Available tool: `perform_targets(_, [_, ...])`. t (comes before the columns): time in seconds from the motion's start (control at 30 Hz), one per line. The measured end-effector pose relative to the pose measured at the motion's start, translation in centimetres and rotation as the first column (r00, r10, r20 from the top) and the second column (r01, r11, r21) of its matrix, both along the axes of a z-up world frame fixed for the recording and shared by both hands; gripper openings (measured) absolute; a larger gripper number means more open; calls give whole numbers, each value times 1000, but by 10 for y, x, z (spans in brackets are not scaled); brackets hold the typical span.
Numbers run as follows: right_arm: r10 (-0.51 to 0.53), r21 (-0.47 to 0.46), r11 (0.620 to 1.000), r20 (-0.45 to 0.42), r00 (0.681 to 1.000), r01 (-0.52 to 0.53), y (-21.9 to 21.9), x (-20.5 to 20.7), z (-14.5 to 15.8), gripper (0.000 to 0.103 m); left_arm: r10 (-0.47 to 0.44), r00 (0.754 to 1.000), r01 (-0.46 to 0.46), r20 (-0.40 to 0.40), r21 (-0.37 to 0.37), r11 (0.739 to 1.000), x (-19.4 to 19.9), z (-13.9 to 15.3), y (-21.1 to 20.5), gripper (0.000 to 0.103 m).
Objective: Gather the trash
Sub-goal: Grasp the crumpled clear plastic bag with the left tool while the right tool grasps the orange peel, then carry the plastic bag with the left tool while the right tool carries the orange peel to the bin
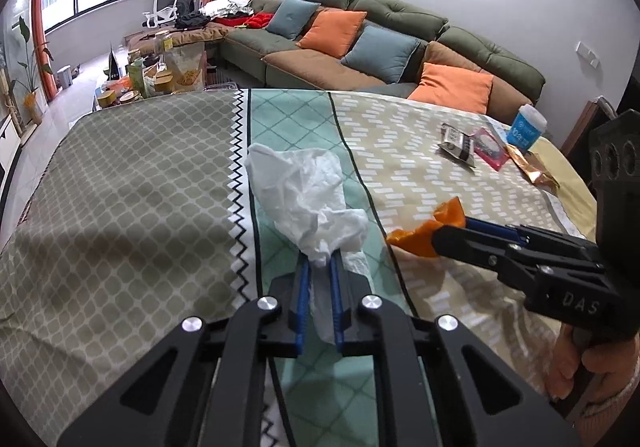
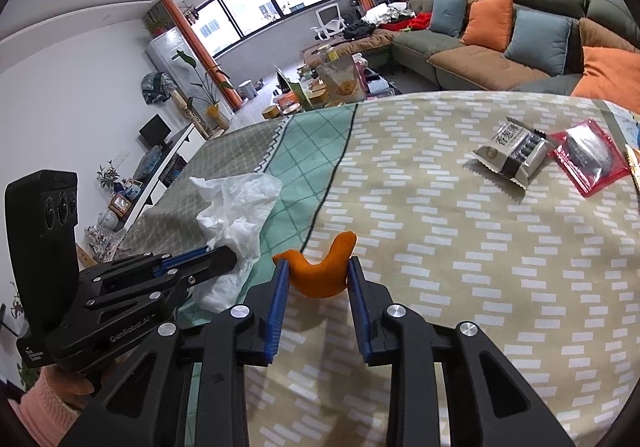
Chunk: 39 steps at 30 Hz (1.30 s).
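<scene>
Low in the frame's centre, the left gripper is clamped narrow on a crumpled white tissue. At lower right, the right gripper pinches an orange peel at medium width. Both need firm, steady squeezes while lifting clear of the patterned tablecloth.

The worktop was covered by a patterned cloth in three bands: grey-green lattice, a mint diamond strip edged with a black zigzag, and beige with white dashes. A crumpled white tissue lay over the mint strip. An orange peel rested on the beige band, near the tissue. Farther along that band sat a grey snack packet, a red packet touching it, a gold wrapper and a blue-and-white cup.
</scene>
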State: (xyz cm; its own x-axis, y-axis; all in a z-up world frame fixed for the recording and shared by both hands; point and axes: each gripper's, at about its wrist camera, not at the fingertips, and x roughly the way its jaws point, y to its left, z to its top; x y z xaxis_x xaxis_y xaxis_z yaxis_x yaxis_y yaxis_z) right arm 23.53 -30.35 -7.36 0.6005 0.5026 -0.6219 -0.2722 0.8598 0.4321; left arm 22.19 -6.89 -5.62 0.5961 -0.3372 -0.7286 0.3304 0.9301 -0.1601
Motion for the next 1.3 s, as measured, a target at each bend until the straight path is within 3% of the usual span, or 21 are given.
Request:
perform_targets(0.77, [149,26,988,96,984,-152,45,-54,20,30,75,996,-68,57,-110,992,-91,22,74,11])
perform_targets(1.3, [252,32,966,116,961,-257,86,-75,25,30,135,988,-126,71,-117,985,-135,23,114,11])
